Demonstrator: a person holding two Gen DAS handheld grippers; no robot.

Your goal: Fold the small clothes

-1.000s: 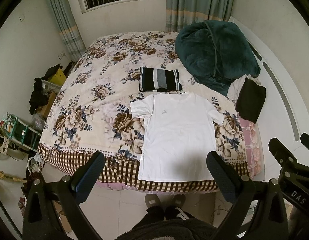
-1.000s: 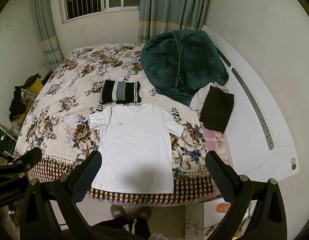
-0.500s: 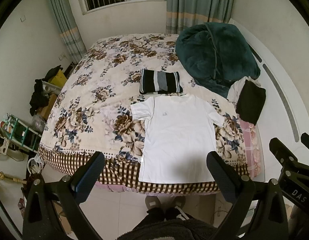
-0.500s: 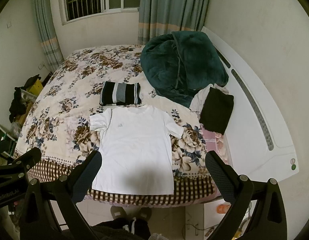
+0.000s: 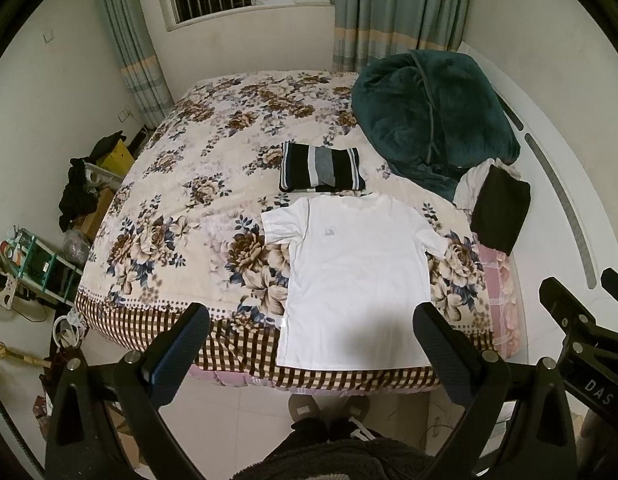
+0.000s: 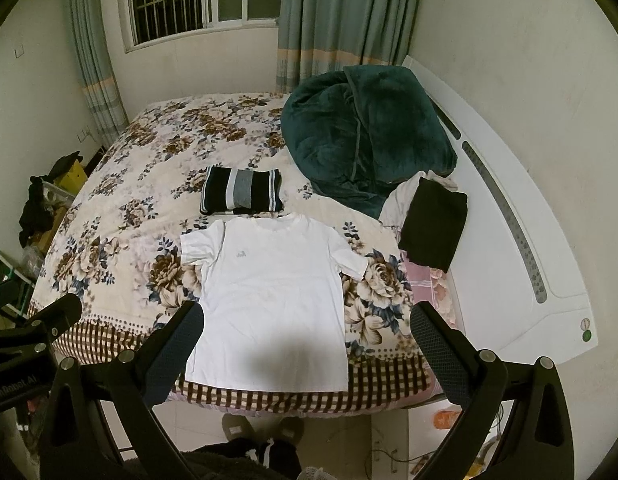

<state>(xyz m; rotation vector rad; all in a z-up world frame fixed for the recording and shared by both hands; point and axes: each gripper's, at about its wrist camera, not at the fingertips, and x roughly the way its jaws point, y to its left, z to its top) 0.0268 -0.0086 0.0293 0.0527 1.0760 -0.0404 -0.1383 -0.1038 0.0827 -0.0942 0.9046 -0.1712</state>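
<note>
A white T-shirt (image 5: 357,276) lies flat, face up, on the floral bed cover (image 5: 181,224), its hem at the near edge; it also shows in the right wrist view (image 6: 269,300). A folded black-and-grey striped garment (image 5: 323,168) lies just beyond its collar, and shows in the right wrist view too (image 6: 241,191). My left gripper (image 5: 309,344) is open and empty, held above the floor in front of the bed. My right gripper (image 6: 307,344) is open and empty, beside it to the right, well short of the shirt.
A dark green blanket (image 5: 433,116) is heaped at the bed's far right. A black folded garment (image 5: 501,216) lies on white cloth by the right edge. The white headboard (image 6: 509,220) runs along the right. Clutter and boxes (image 5: 89,184) stand on the floor at left.
Both grippers have drifted back and up slightly, so the bed and shirt sit a little lower and farther in view. Nothing on the bed has moved.
</note>
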